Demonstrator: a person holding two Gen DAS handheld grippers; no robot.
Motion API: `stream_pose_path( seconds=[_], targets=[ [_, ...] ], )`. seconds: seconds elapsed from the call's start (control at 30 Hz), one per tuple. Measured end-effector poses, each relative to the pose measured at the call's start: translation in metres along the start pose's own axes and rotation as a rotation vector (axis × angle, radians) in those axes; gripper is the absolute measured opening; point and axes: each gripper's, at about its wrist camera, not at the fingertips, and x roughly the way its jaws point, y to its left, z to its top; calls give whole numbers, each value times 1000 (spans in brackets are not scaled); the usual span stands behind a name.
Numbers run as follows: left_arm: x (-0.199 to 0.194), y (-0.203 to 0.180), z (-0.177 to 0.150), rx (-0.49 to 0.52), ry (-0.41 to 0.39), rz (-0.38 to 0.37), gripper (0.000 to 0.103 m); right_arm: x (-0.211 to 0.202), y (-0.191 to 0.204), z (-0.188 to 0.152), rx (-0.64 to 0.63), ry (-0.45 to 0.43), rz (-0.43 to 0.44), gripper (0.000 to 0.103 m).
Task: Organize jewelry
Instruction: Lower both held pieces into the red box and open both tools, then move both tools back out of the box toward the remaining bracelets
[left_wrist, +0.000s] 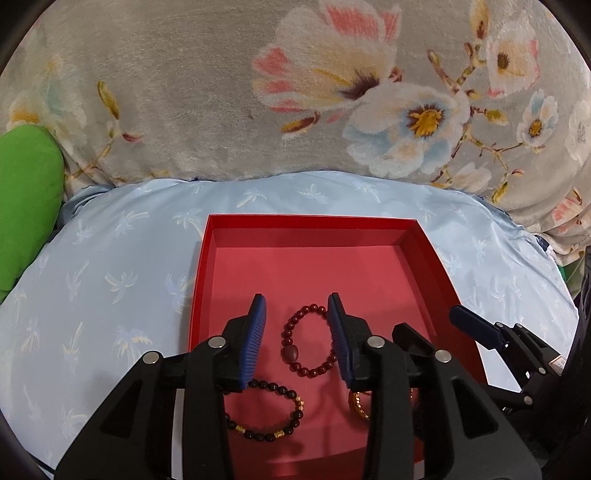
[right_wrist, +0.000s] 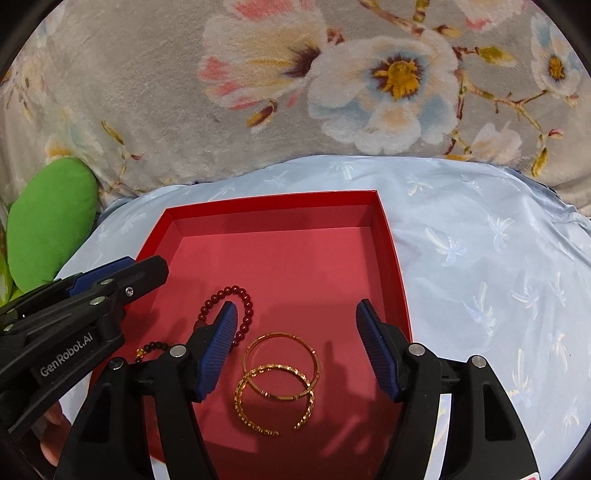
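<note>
Both the left gripper (left_wrist: 297, 317) and right gripper (right_wrist: 297, 325) hang released and empty over the tray's (left_wrist: 424, 251) near edge, where red beads (left_wrist: 308, 341), dark beads (left_wrist: 266, 410) and two bangles (right_wrist: 279, 380) lie.

Both wrist cameras look down closely, sharing the red tray (left_wrist: 436, 258).

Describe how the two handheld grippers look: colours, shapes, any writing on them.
Both the left gripper and the right gripper have black plastic frames with triangular cut-outs, round silver screws and ribbed dark-blue finger pads. The left one bears white "GenRobot.AI" lettering. No cables show.
</note>
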Motion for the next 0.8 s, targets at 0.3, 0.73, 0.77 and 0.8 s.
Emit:
stream_pose_path(
  seconds=[0.3, 0.73, 0.77, 0.8],
  targets=[
    [-35, -10, -19, 19, -19, 4, 37, -40, 2, -17, 3, -27, 4, 65],
    [-101, -28, -80, 37, -20, -11, 41, -118, 7, -79, -2, -48, 8, 65],
    [-105, -29, -84, 42, -21, -6, 41, -123, 8, -86, -2, -49, 9, 65],
    [-110, -31, -91, 45, -22, -4, 42, -129, 8, -93, -1, -48, 12, 65]
  ],
)
